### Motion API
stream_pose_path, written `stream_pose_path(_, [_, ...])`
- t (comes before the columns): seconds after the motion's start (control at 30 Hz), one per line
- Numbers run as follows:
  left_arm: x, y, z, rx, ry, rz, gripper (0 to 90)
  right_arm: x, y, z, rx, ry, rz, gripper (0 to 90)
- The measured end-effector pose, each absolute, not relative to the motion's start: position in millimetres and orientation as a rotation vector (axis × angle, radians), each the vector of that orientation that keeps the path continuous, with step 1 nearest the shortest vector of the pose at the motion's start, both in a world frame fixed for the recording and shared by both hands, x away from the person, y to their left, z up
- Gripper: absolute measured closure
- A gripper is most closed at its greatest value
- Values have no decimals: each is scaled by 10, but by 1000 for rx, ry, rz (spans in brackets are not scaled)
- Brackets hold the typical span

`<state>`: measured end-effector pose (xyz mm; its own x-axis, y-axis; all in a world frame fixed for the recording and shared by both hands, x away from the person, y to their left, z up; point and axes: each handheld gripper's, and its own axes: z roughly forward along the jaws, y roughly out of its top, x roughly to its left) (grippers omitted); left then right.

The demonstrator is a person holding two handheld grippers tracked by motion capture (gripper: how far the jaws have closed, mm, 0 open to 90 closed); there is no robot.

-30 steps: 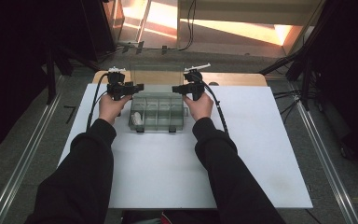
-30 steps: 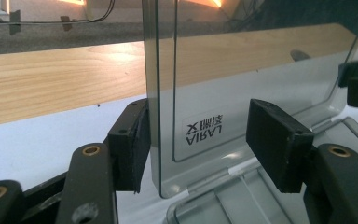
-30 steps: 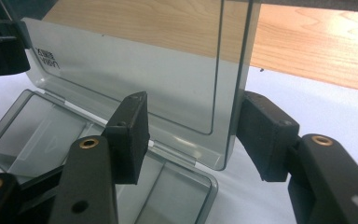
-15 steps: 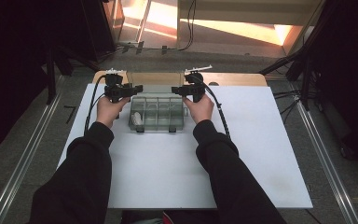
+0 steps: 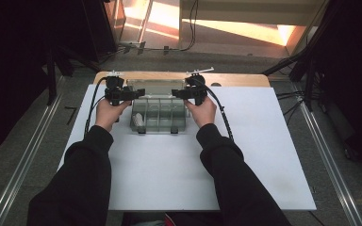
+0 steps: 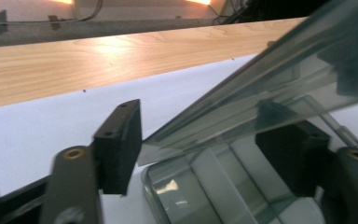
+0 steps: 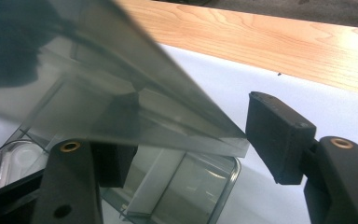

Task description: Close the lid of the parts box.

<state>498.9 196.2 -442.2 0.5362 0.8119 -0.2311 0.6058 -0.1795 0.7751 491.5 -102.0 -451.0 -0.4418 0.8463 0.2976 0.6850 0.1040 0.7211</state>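
- Far left: dark floor and a metal rail beside the desk (image 5: pixel 235 80), well apart from the work.
- Left claw (image 5: pixel 139 92): jaws wide, just been opening, with the left corner of the clear lid (image 5: pixel 156 87) between them but not squeezed. Likely letting go after tipping it up.
- Middle: clear box (image 5: pixel 160 115) lying on the white sheet (image 5: pixel 264 155), near the desk's far edge. Lid tilted up at the back, so the little rooms inside show.
- Small white thing (image 5: pixel 139 120) in the left room of the box. Two black clips (image 5: pixel 141 132) at the front, hanging undone.
- Right claw (image 5: pixel 175 94): jaws wide too, just been opening, with the lid's right corner between them and not pinched.
- One claw per corner, probably to keep the lid level.
- Risk: lid flopping back down once let go.
- Far right: bare sheet, cables on the floor, nothing blocking.
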Motion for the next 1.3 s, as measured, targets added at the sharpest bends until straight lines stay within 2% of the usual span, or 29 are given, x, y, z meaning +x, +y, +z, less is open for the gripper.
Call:
stream_pose_path(0.17, [4949,2004,-4391,1919,1153,236,248,4887,-1023,-4479,1510,2197,1247,325])
stream_pose_path(0.4, [4853,2095,-4339,1949,1161,175,272,4853,-1030,-4451,1491,2199,1254,324])
stream_pose_path(0.63, [4750,2257,-4277,1922,1175,97,402,4807,-1054,-4430,1478,2198,1273,322])
stream_pose_path(0.73, [4697,2301,-4247,1946,1171,73,486,4782,-1069,-4408,1463,2200,1280,322])
stream_pose_path(1.0, [4693,2245,-4204,2009,1103,-21,887,4748,-1076,-4398,1454,2208,1280,322])
stream_pose_path(1.3, [4755,2210,-4097,2004,1097,-7,900,4688,-1077,-4425,1436,2225,1255,311])
